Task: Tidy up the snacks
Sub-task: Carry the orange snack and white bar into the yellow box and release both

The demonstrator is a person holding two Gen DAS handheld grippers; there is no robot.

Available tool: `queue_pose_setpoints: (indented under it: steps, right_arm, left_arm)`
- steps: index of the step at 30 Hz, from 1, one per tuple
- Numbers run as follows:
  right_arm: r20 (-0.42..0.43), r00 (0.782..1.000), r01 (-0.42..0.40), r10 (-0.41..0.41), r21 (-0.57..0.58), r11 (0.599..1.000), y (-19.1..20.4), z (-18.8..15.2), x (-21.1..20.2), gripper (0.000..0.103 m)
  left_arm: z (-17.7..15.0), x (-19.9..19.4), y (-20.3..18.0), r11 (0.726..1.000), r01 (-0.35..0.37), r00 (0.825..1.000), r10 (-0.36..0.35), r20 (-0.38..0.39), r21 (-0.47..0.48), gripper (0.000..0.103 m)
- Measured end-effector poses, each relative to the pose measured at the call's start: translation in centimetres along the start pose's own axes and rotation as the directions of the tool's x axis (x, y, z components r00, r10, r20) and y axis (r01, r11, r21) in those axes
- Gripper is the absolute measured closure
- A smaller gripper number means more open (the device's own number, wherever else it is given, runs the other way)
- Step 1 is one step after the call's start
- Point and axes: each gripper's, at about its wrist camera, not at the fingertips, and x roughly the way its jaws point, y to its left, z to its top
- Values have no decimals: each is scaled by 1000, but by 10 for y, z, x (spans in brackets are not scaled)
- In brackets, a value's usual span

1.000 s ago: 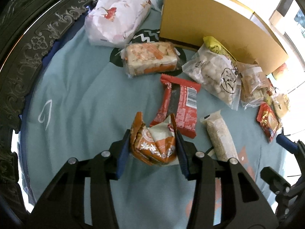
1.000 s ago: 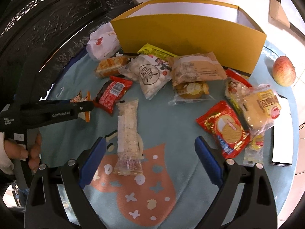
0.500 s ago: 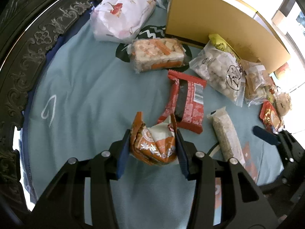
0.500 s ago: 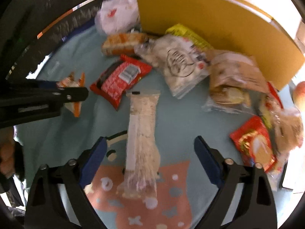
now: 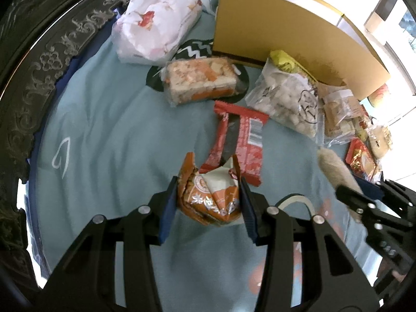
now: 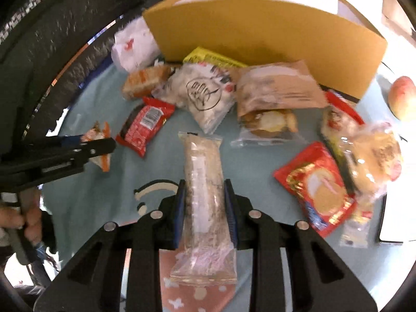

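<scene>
L gripper [image 5: 208, 200]: jaws closed tight on orange snack pack [image 5: 210, 197], pack crumpled btwn pads, held over the blue cloth [image 5: 104, 130].
R gripper [image 6: 204, 208]: jaws clamped on long clear rice-bar pack [image 6: 202, 195], pads on both long sides, bar pointing fwd toward box.
Box [image 6: 262, 26]: yellow cardboard, far side of tabletop, upright.
Red wrapper [image 5: 239, 145]: flat on cloth, just beyond orange pack.
White-ball bag [image 5: 288, 101]: by box wall, near red wrapper.
Apple [image 6: 403, 96]: right of box, apart from snacks.
</scene>
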Motion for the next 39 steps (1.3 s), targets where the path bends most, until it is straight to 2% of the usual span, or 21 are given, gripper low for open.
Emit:
queue_pose_setpoints:
  steps: [10,20,26,31,35,39]
  right_arm:
    - [25,998,-64,63,35,997,-18,-4,-25,75]
    - [100,991,-88,86,9,996,-18,21,-54,75]
    - [190,978,-82,83,-14,997,-24,57,-83,75]
    - [284,957,-60,58,0,998,-39,98,-104,75]
    - [322,946,-35,26,25,999,-54,129,-103,75]
    - [326,945,-19,-1,56,998,-70,156,-90,75]
  left_arm:
    - [3,-16,-8,1000,15,1000,-15,24,8,58]
    - [23,-50,-20,998,41,995,-45,90,42,58]
    - [58,-78,-36,995,73,982,-84,167,72,58]
    - [104,-95,-52,991,94,965,-113,238,91,58]
    - [144,-92,-70,988,103,955,-130,268,114,58]
    - [178,-78,-85,986,104,954,-135,268,128,58]
